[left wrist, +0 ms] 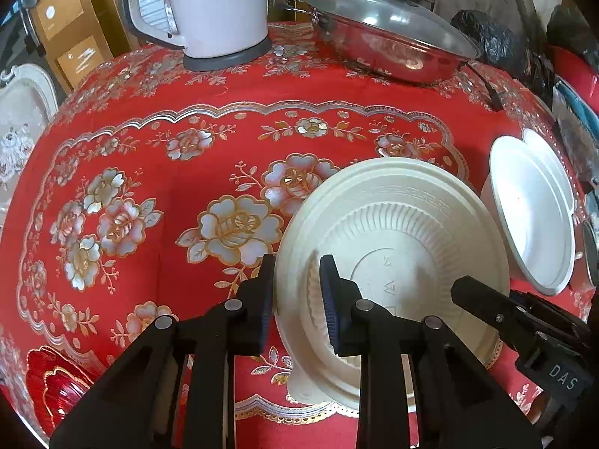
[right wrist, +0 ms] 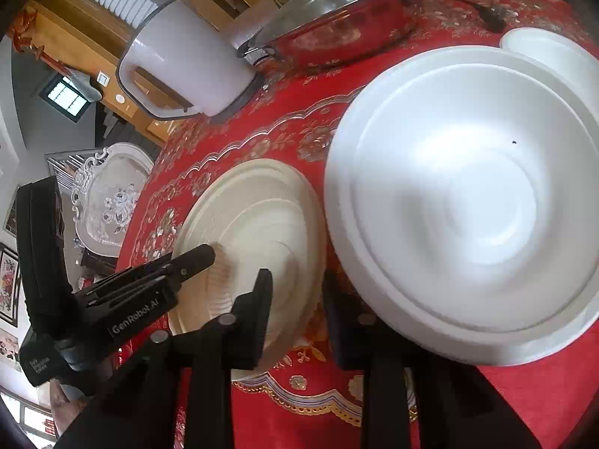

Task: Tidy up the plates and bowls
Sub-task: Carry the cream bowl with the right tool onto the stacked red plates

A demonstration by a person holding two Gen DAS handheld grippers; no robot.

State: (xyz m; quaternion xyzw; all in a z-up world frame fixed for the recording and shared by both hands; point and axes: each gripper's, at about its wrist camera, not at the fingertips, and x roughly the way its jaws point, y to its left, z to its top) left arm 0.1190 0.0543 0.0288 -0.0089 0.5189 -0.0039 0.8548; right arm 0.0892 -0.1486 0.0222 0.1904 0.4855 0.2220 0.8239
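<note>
On the red tablecloth (left wrist: 157, 262), gripper-clamped cream plate (left wrist: 404, 217)

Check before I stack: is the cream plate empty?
Empty: the cream plate shows only its bare ribbed inside, nothing lying in it.

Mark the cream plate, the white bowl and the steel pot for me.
cream plate (left wrist: 404, 202): left wrist view, on its far rim.
white bowl (right wrist: 468, 202): right wrist view, on its inner floor.
steel pot (left wrist: 389, 26): left wrist view, on its glass lid.
</note>
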